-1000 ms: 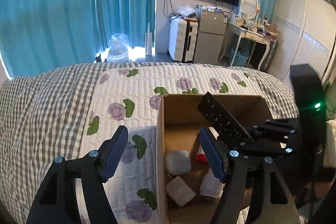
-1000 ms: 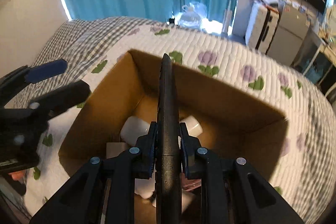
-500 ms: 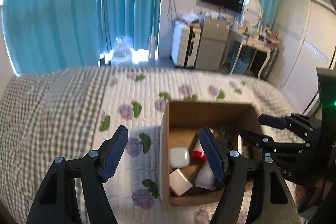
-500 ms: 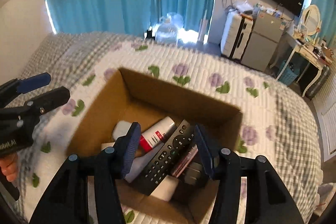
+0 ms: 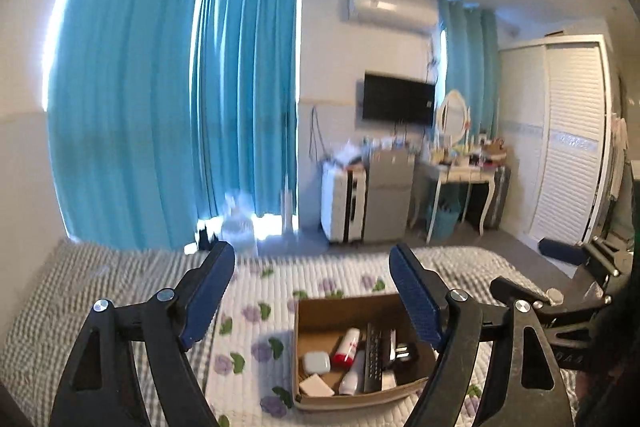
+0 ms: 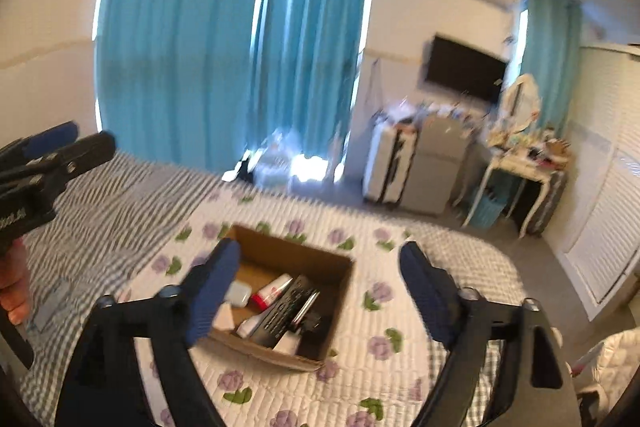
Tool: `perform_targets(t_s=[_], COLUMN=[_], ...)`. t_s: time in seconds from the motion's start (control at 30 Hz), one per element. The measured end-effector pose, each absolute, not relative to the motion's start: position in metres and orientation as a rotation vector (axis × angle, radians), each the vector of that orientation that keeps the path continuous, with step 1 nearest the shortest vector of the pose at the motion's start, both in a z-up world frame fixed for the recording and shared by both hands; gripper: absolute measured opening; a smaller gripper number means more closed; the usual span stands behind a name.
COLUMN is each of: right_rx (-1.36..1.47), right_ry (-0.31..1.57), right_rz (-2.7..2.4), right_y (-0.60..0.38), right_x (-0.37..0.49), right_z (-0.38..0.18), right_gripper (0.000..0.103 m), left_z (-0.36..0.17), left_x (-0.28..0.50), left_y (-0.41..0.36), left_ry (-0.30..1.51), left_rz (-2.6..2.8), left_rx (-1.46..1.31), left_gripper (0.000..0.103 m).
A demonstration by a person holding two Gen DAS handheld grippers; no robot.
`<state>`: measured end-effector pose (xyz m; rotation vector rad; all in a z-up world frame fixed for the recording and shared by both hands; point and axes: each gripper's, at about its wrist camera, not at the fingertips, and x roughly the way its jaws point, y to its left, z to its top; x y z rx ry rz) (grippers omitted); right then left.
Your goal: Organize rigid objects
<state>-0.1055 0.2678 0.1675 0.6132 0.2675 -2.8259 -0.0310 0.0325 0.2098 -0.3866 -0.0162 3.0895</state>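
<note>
Both hand-held grippers have lifted away from the box, empty, with the remote control now inside it.

The right hand-held gripper [image 6: 316, 287], a second ago clamped on the remote control [image 6: 286, 311], is spread wide, released. The left hand-held gripper [image 5: 312, 293] is released too. The cardboard box [image 5: 316, 307] sits on the bed [image 6: 400, 379] below both, well apart, which suggests this placement is finished.

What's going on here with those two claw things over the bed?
A person is tidying small hard things into a cardboard box on the bed. Right now both claws are open and hold nothing: the left claw and the right claw hang above the box. Inside it lie a black remote control, a white tube with a red end, a small white case and other bits. The packing looks about done.
</note>
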Motion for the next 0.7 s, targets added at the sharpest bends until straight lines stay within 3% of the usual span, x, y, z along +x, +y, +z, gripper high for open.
perform_targets(t_s=[0.1,0.3,0.7], right_rx=[0.492,0.408,0.658], right_ry=[0.245,0.138,-0.022], right_rz=[-2.895,-2.91,-2.883], right_y=[0.28,0.297,0.298], right_x=[-0.087,-0.072,-0.084], right_z=[0.182,0.176,0.043], right_gripper=[0.103,0.103,0.103], left_z=[0.216,0.192,0.049], left_x=[-0.007,-0.004,-0.01], left_y=[0.035,0.037,0.04], left_ry=[-0.043,-0.061,0.012], left_rz=[3.1,3.112,3.118], left_rx=[-0.242,-0.285,-0.632], left_gripper=[0.085,0.086,0.086])
